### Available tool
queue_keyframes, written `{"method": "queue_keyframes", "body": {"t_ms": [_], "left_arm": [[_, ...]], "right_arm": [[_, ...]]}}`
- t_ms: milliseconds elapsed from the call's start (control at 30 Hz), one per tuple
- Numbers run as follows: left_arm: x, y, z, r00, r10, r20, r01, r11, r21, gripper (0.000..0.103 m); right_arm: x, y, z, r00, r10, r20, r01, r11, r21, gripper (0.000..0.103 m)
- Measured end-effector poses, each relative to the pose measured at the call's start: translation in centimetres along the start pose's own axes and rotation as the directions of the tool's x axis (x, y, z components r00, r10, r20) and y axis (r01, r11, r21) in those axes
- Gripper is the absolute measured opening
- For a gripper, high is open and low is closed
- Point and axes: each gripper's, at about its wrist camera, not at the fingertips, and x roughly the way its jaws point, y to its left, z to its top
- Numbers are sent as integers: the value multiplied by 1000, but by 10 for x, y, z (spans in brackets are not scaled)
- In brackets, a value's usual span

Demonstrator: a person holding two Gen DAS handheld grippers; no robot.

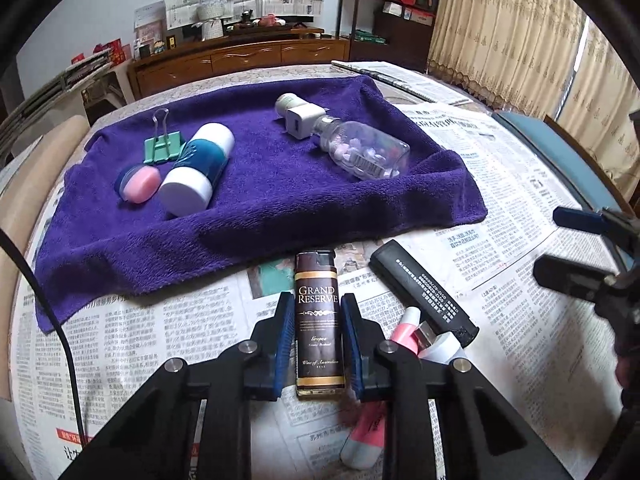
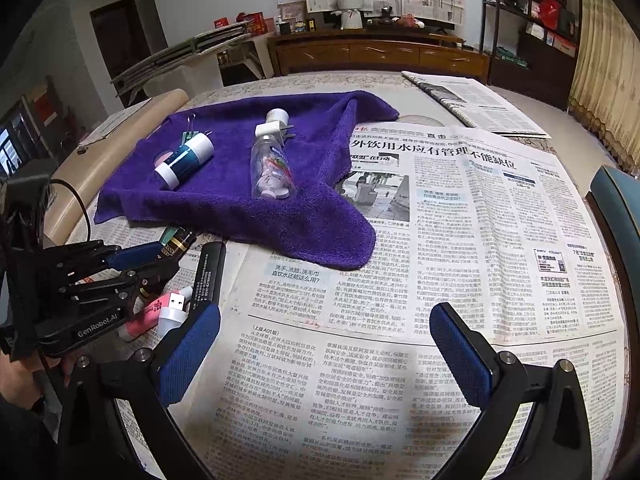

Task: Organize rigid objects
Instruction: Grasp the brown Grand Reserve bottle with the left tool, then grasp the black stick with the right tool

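A brown lighter [image 1: 318, 320] labelled "Grand Reserve" lies on the newspaper, just in front of the purple towel [image 1: 260, 208]. My left gripper [image 1: 317, 300] is shut on it, one blue pad pressing each long side. To its right lie a black lighter [image 1: 424, 294] and a pink and white USB item [image 1: 404, 330]. On the towel rest a green binder clip [image 1: 162, 146], a blue and white tube [image 1: 200, 170], a pink round case [image 1: 140, 184], a white charger plug [image 1: 300, 120] and a clear bottle [image 1: 364, 152]. My right gripper [image 2: 324, 328] hangs open over bare newspaper, nothing between its fingers.
Newspaper sheets [image 2: 480, 220] cover the round table right of the towel. A second folded paper [image 2: 472, 100] lies at the far edge. A blue chair back [image 2: 616, 208] stands at the right rim. A black cable [image 1: 60, 320] hangs at the left.
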Motion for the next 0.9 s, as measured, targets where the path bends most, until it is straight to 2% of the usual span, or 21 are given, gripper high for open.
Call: {"method": "queue_keyframes", "body": {"t_ms": [167,367,500,733,900], "left_arm": [[-8,14,-5,1000,11,8,-11,1000,-22,23],[-13,29,-7,1000,9,9,-9,999,-47,23],[-17,35,-6,1000,5,15,-4,999,-48,23],[-23,45,-5,1000,8,25,-6,998,-62,23],[-26,50,-4,1000,4,31,-2,997,-79,23]], "right_arm": [[11,17,1,1000,19,-13,-19,999,-28,103],[33,38,7,999,-15,-41,12,998,-67,103],[43,49,10,999,-10,-50,6,996,-87,103],[56,67,6,996,-68,-55,59,988,-142,102],[59,74,6,998,-42,-41,36,990,-135,99]]}}
